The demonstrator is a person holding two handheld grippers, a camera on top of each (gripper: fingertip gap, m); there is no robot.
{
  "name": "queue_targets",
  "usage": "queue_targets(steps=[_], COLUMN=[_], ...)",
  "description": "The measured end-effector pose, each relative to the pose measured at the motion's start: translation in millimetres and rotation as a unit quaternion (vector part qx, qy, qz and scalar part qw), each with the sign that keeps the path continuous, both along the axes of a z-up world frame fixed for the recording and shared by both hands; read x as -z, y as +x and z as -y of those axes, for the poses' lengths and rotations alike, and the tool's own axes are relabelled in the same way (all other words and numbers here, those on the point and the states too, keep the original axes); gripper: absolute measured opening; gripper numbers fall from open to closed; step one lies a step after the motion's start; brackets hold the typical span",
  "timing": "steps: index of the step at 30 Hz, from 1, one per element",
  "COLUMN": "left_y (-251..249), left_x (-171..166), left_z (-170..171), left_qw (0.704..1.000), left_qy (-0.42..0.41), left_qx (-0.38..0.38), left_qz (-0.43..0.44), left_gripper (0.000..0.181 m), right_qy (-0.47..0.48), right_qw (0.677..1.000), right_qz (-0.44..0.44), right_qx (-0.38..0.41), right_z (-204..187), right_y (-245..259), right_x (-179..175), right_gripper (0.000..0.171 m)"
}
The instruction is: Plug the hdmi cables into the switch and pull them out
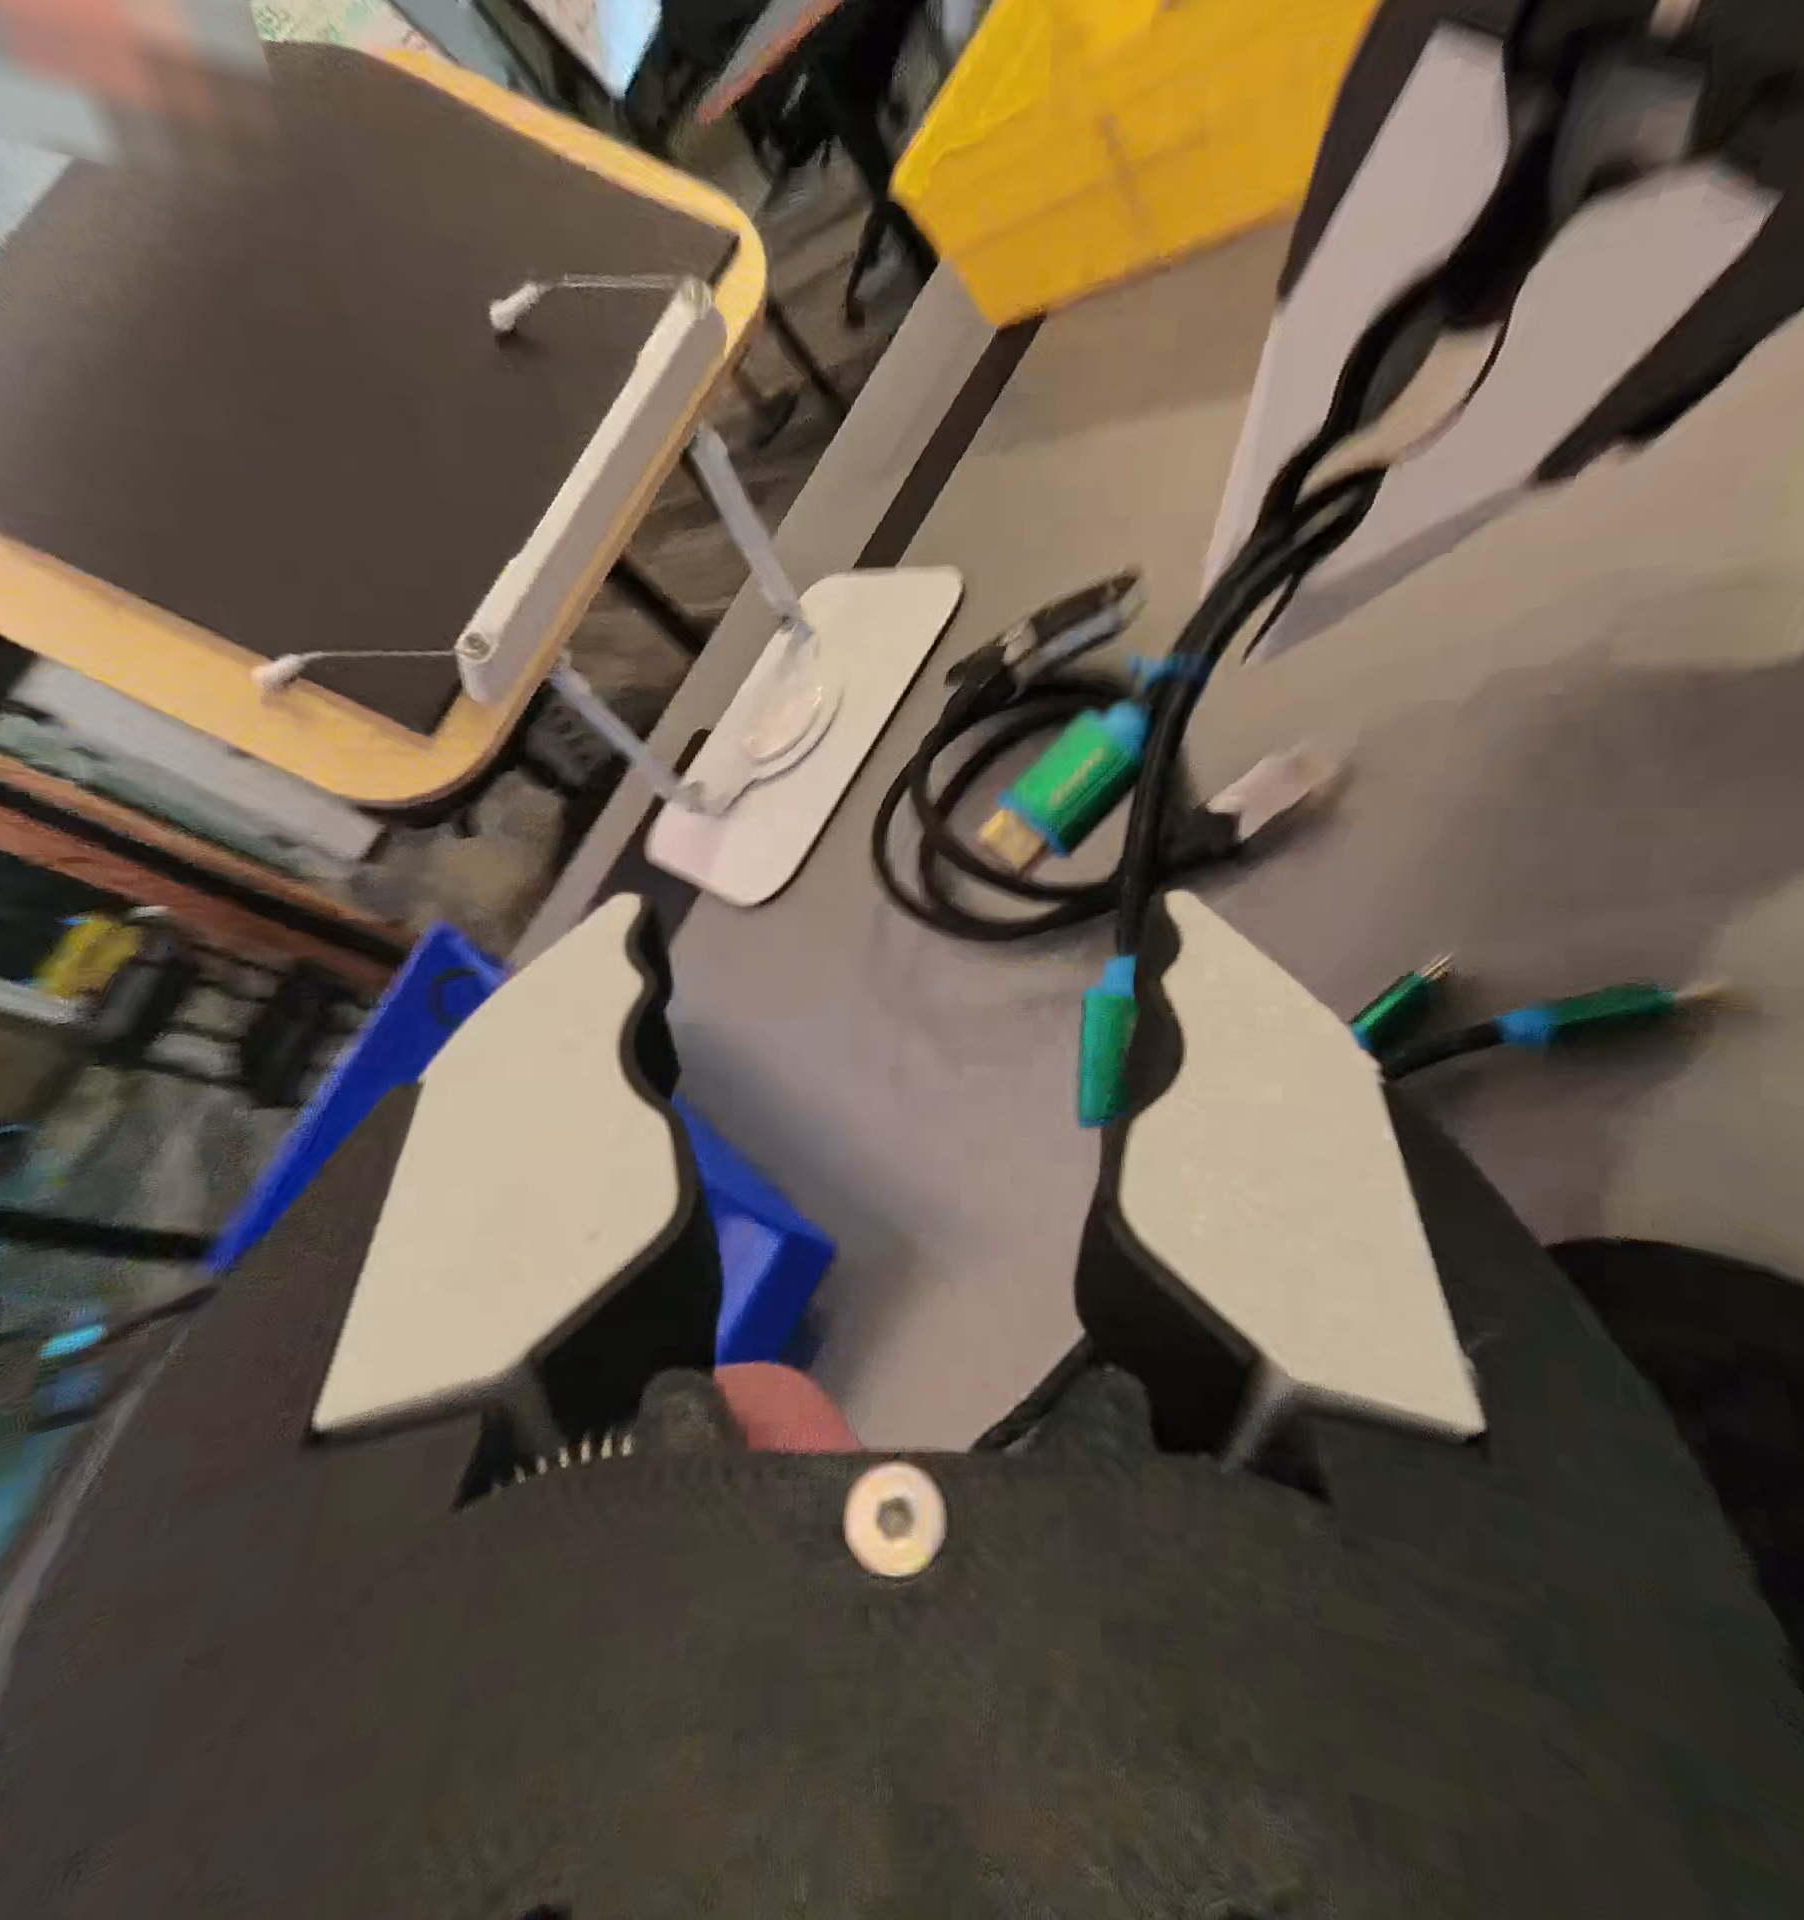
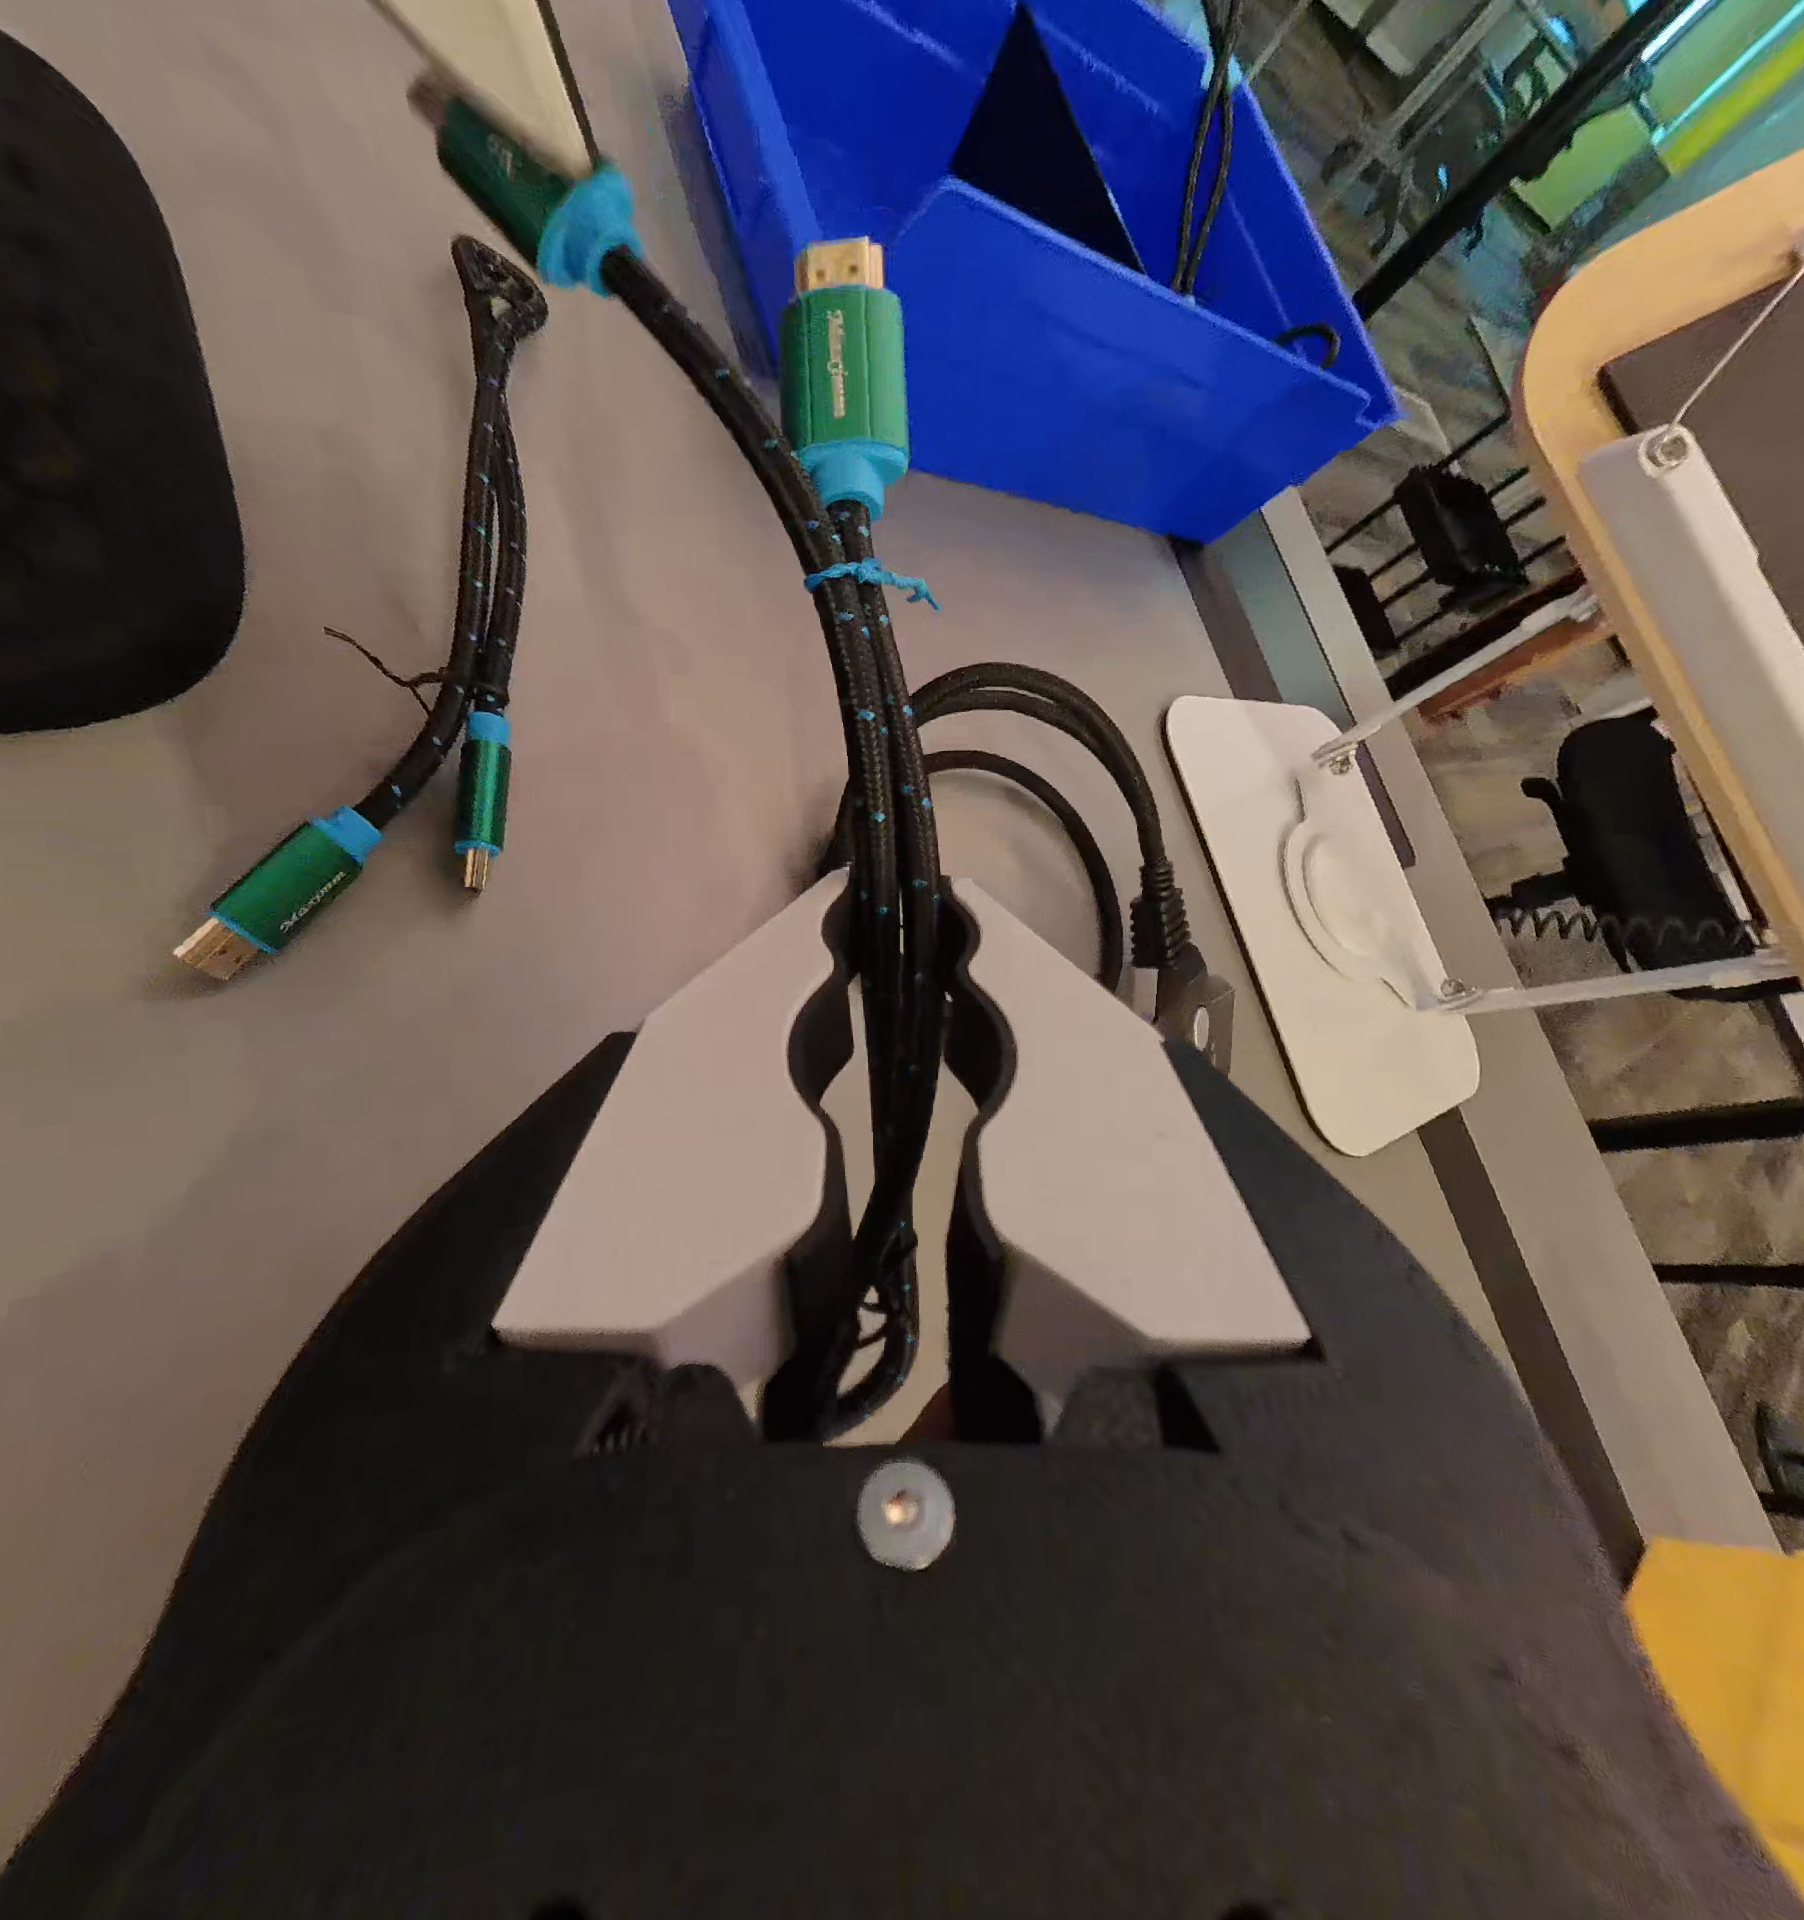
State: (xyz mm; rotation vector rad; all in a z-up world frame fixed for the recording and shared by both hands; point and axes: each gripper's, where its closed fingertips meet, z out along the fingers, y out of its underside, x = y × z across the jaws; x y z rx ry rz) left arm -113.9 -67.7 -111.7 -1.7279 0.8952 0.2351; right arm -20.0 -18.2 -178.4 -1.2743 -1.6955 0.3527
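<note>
Cables (image 2: 893, 883): right gripper (image 2: 893, 914) is clamped on a braided black bundle of two, tied with blue thread, one green plug (image 2: 844, 374) standing up beyond it. Left gripper (image 1: 903, 925) hangs wide, holding nothing, over the grey table (image 1: 877, 1091). Braid looks limp and light, so I'd take hold at the rigid green shell. Four large green plugs, one small one, one blue bin (image 2: 1085, 364). No switch clearly visible.

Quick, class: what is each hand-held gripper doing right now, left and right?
Left hand-held gripper: open, holding nothing.
Right hand-held gripper: closed on the bundle of black braided HDMI cables with blue flecks.
</note>
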Motion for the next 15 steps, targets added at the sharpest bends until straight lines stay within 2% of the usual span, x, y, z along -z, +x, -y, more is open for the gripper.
queue_targets(steps=[2,4,5,6,8,9,12,15], left_y=[6.6,-3.7,-13.4,-23.3,-43.8,-45.6,-33.1,-38.4], left_x=[-12.1,-28.3,-24.5,-12.7,21.4,39.8,74.7,112.4], left_z=[8.4,9.8,8.8,8.9,13.1,20.6,36.1,36.3], left_qw=[0.989,0.976,0.981,0.991,0.997,0.991,0.973,0.956], left_qy=[-0.025,-0.006,-0.012,-0.029,-0.082,-0.128,-0.219,-0.272], left_qx=[0.047,0.058,0.045,0.031,0.002,0.011,0.054,0.053], left_qz=[0.138,0.208,0.187,0.130,-0.013,-0.048,-0.047,-0.100], left_gripper=[0.082,0.070,0.064,0.061,0.066,0.072,0.073,0.074], right_qy=[-0.007,-0.017,-0.020,-0.025,-0.044,-0.049,-0.063,-0.104], right_qw=[1.000,1.000,0.999,0.999,0.998,0.997,0.995,0.990], right_qz=[0.005,0.016,0.025,0.035,0.050,0.055,0.073,0.096], right_qx=[0.007,0.007,0.008,0.009,0.008,0.010,0.031,0.028], right_z=[0.3,0.4,-0.8,-1.9,-1.2,-1.8,-5.4,3.2], right_y=[-1.9,-0.9,1.5,4.6,11.3,14.2,23.1,31.6], right_x=[4.7,12.4,16.5,20.9,29.2,32.3,41.5,53.7], right_gripper=[0.008,0.008,0.008,0.008,0.008,0.008,0.008,0.008])
